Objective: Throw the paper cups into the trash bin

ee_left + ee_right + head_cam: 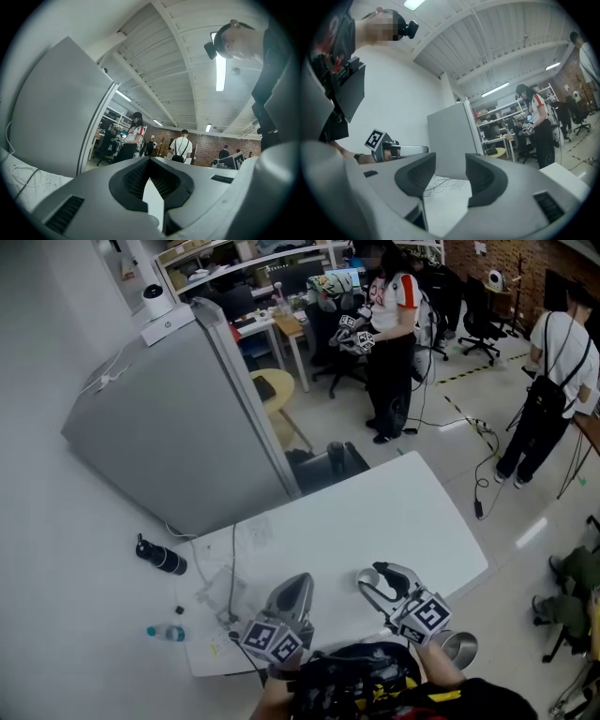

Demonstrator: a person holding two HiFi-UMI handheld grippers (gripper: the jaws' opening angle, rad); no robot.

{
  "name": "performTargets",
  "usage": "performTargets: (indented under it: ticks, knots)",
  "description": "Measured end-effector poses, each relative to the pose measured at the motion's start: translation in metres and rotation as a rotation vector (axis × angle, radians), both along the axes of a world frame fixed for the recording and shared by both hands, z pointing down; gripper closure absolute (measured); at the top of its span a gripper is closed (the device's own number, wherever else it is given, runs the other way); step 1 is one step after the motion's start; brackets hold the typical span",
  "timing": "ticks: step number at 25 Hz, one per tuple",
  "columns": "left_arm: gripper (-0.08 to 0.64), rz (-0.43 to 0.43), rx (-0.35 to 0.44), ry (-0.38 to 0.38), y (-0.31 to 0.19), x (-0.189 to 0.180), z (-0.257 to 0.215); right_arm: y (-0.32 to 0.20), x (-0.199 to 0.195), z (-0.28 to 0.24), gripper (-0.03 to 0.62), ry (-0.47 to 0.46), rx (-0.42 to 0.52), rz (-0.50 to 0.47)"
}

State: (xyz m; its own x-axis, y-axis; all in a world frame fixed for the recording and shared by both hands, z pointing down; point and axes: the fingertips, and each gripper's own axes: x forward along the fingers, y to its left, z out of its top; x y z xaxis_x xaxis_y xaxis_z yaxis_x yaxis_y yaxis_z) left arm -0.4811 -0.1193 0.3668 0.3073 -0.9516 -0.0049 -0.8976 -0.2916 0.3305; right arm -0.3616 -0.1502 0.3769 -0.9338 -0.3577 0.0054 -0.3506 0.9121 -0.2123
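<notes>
My left gripper (298, 581): fingers pressed together at the tips, pinching nothing. It is held over the near edge of the white table (375, 512). My right gripper (379, 576): fingers spread, gap empty, with only tabletop and loose cables showing through. It is over the same edge, beside the left. The steel trash bin (458, 649) stands on the floor just off the table's near right corner.

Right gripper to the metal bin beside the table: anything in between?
Nothing visible does. The right gripper, jaws apart and empty, hangs over the near edge of the white table. The metal bin stands just past that edge, right beside the gripper, with open space between them.
</notes>
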Motion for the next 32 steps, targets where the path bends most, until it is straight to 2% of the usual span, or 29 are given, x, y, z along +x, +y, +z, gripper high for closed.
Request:
performTargets:
  ticks: [1,5,9,10,13,15,18,21,22,28,32]
  knots:
    - [0.558,-0.008,-0.002,0.001,0.001,-0.004,0.001,-0.001,0.000,0.003,0.363,0.002,-0.013,-0.003]
    - [0.557,-0.032,-0.013,0.007,0.006,-0.012,0.003,-0.002,0.006,0.023,0.316,0.051,-0.045,0.001]
    - [0.557,-0.052,-0.003,0.011,0.003,-0.021,0.001,-0.016,0.013,0.049,0.299,0.099,-0.065,0.029]
    - [0.557,-0.054,-0.002,0.011,0.002,-0.024,0.001,-0.019,0.014,0.058,0.275,0.120,-0.072,0.040]
    - [0.557,-0.052,-0.017,0.013,0.003,-0.027,0.005,-0.019,0.019,0.091,0.273,0.210,-0.094,0.067]
    - [0.557,-0.049,-0.026,0.018,0.003,-0.028,0.008,-0.015,0.023,0.114,0.236,0.264,-0.107,0.071]
    - [0.557,-0.046,-0.027,0.016,0.003,-0.027,0.009,-0.007,0.027,0.147,0.235,0.347,-0.130,0.068]
    - [0.557,-0.048,-0.028,0.010,0.004,-0.027,0.009,-0.001,0.032,0.186,0.128,0.450,-0.161,0.074]
    - [0.557,-0.050,-0.029,0.008,0.006,-0.027,0.009,0.000,0.034,0.199,0.112,0.482,-0.169,0.080]
    - [0.557,-0.079,-0.036,0.002,0.012,-0.038,0.010,-0.009,0.036,0.269,0.112,0.626,-0.216,0.102]
    - [0.557,-0.128,-0.030,0.008,0.021,-0.044,0.008,-0.010,0.036,0.301,0.112,0.663,-0.280,0.099]
